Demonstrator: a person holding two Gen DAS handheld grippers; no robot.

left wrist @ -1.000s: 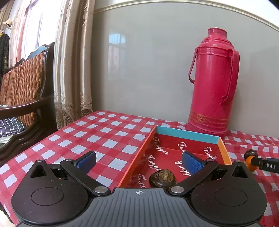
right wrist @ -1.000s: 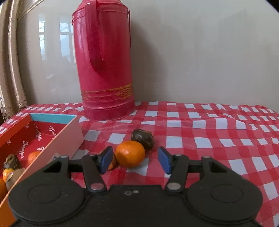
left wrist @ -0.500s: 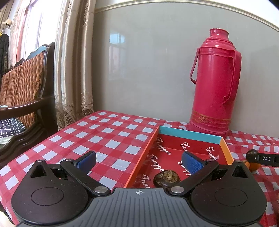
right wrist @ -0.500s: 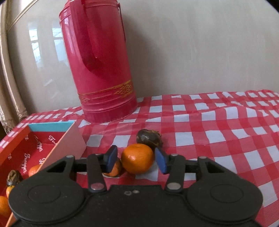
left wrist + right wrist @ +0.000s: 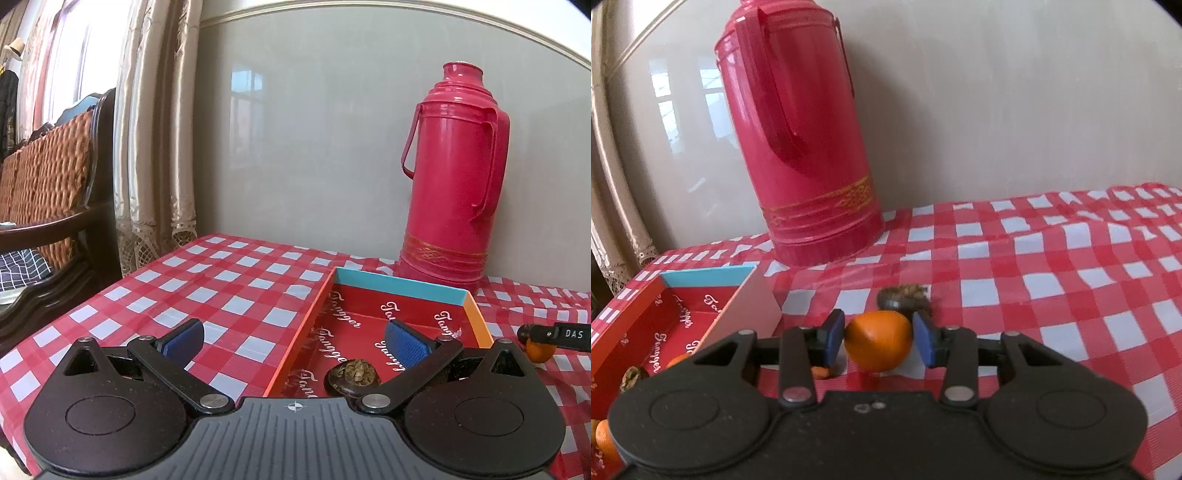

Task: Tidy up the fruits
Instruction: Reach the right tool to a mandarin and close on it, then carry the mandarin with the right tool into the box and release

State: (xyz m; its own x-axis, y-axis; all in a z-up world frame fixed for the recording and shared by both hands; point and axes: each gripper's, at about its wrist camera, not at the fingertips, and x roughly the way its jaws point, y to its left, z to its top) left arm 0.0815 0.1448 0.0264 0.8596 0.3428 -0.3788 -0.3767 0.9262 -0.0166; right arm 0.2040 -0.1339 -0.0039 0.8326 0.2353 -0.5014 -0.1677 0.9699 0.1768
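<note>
Tablecloth (image 5: 1052,280) slack is threatening to drag as the right gripper (image 5: 878,338), jaws just closing, is pinching the tangerine (image 5: 878,339) beside the red box (image 5: 683,314) — a round fruit could be squirting out. Left gripper (image 5: 295,338) is hanging spread (holding nothing) over that box.

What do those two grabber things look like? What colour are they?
Both are black plastic. The left gripper and the right gripper each have two thin arms with silver screws, round discs at the sides, and flat blue fingertips. No hands or sleeves show.
</note>
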